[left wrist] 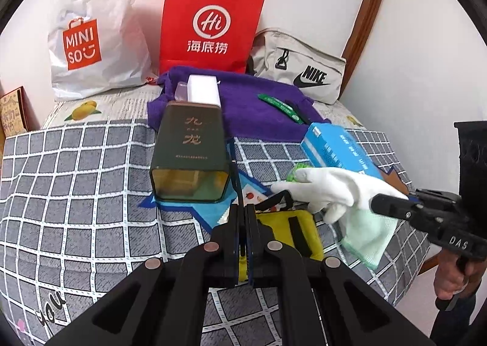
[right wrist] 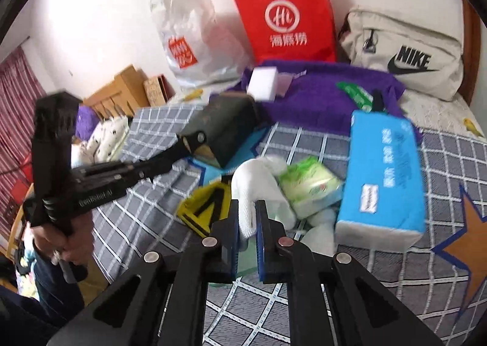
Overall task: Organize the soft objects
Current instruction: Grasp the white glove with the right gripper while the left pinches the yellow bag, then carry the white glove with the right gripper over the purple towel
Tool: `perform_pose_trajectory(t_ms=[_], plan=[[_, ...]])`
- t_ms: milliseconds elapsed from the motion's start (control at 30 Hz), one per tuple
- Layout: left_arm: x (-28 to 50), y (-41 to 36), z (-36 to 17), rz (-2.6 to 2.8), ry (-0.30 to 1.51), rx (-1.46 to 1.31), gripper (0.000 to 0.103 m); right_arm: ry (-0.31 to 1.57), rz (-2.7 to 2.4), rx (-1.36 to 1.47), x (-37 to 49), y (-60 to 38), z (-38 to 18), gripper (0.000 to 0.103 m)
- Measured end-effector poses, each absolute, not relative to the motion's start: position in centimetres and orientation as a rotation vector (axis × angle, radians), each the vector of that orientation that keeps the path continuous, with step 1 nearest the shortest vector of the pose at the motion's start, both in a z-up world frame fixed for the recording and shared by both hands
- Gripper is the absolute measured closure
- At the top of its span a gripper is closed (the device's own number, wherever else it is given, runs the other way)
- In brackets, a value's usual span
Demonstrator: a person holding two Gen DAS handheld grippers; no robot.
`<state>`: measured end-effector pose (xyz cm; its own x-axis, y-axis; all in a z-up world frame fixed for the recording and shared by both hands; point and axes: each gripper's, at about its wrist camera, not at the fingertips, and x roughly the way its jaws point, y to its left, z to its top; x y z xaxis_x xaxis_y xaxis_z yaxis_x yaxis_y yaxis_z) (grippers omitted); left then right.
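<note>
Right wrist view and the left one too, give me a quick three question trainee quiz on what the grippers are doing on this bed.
1. True or false: the right gripper is shut on the white glove.
2. Which lies directly right of the green tissue pack in the right wrist view? A) the red bag B) the blue tissue box C) the dark tin
3. Fill in: the left gripper is ____, with nothing visibly between its fingers.

Key: 1 true; 2 B; 3 shut

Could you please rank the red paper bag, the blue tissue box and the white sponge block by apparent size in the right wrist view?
1. Red paper bag and blue tissue box: alike; the box lies nearer.
2. White sponge block.
</note>
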<state>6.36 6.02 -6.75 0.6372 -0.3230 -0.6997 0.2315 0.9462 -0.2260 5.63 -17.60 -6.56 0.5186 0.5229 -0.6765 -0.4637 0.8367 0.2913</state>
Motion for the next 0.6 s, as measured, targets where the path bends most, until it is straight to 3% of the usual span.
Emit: perform_pose_trajectory(t_ms=[600], plan=[[7.2,6.2,-1.3,-0.311,0.771,-0.118,0.099,0.720,0.542,0.114,7.0,-19.7,0.5,0.094]])
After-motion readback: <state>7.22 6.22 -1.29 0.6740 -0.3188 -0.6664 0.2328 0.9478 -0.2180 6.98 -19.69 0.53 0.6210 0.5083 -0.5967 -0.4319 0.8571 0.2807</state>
